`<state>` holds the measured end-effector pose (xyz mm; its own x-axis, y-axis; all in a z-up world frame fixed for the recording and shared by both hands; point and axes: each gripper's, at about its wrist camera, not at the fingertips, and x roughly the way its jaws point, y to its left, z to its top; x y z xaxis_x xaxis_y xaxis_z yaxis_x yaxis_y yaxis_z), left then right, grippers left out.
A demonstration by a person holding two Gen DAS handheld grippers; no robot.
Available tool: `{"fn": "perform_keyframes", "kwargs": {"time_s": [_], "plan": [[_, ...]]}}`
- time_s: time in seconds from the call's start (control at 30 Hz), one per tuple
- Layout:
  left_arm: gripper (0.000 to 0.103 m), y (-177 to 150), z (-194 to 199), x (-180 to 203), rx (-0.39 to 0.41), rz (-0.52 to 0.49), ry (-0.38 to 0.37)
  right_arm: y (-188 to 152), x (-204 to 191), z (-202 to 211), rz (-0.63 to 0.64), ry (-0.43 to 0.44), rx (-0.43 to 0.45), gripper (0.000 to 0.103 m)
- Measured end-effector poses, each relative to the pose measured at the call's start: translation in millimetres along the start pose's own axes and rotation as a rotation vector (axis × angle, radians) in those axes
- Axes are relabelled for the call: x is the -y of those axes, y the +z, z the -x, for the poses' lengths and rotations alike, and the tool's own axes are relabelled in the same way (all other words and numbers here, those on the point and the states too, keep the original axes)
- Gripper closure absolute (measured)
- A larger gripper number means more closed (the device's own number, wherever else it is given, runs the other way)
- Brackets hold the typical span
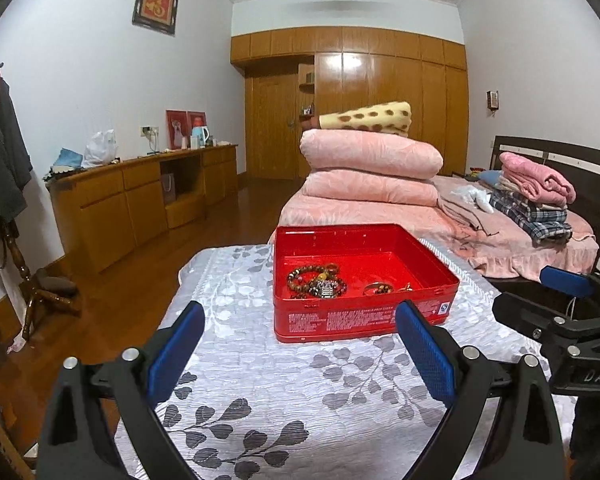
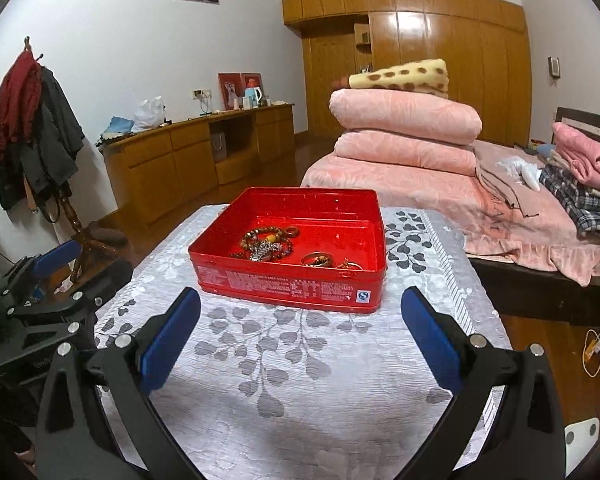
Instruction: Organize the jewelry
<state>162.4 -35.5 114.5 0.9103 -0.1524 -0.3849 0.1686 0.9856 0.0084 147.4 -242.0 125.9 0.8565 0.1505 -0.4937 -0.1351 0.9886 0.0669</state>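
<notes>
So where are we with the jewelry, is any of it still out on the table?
Looks mostly done: the beaded bracelets, the rings and a gold piece all lie inside the open red tin. None shows on the leaf-patterned tablecloth. Nothing is in hand: left gripper and right gripper are both open, short of the tin. No lid is in view, so closing may remain.

Left hand-held gripper (image 1: 300, 320): jaws spread wide, nothing between the blue pads (image 1: 176, 354), level, aimed at 12 o'clock. Right hand-held gripper (image 2: 300, 308): same, jaws wide apart, empty, level, sitting at the left one's 3 o'clock.
</notes>
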Motion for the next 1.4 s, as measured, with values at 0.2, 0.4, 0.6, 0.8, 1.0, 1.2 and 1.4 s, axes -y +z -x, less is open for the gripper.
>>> {"fn": "perform_keyframes", "kwargs": {"time_s": [0.2,0.4,0.6,0.8,1.0,1.2,1.4], "plan": [[0.009,4,17,1,0.036,-0.002,-0.004,3,-1,14,0.005,0.000,0.031,0.006],[0.009,8,32,1,0.067,-0.004,-0.009,6,-4,29,0.016,0.003,0.067,0.006],[0.009,13,46,1,0.102,-0.003,-0.011,9,-6,45,0.025,0.001,0.111,0.006],[0.009,16,56,3,0.134,-0.011,-0.011,12,-8,57,0.035,-0.002,0.147,0.006],[0.009,19,60,5,0.147,-0.014,-0.016,13,-9,61,0.041,-0.005,0.160,0.006],[0.009,19,65,6,0.156,-0.017,-0.019,14,-8,65,0.043,-0.008,0.178,0.006],[0.009,19,68,7,0.164,-0.019,-0.023,15,-10,67,0.050,-0.012,0.182,0.006]]}}
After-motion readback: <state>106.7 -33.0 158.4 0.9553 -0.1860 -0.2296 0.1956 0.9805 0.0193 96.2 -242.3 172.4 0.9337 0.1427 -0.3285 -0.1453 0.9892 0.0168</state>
